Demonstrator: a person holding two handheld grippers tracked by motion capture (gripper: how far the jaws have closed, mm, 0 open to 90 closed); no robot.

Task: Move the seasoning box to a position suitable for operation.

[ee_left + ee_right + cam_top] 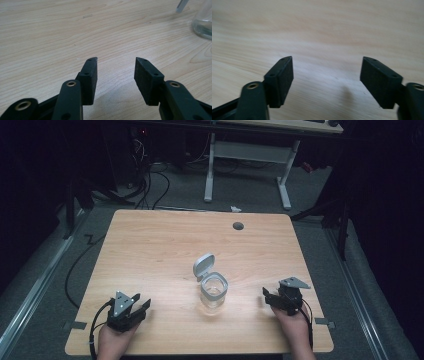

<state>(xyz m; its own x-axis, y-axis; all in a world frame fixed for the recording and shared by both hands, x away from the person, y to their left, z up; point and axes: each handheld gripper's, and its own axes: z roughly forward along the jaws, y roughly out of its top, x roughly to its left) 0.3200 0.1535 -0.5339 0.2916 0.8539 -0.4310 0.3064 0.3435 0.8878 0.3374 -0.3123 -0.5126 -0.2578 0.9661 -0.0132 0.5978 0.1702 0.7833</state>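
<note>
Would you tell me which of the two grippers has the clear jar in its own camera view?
The left gripper: the jar shows at the upper right of its view. The right gripper faces bare table.

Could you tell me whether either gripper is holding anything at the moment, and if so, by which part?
Nothing is held: the left gripper and right gripper are open over bare table, apart from the jar.
</note>
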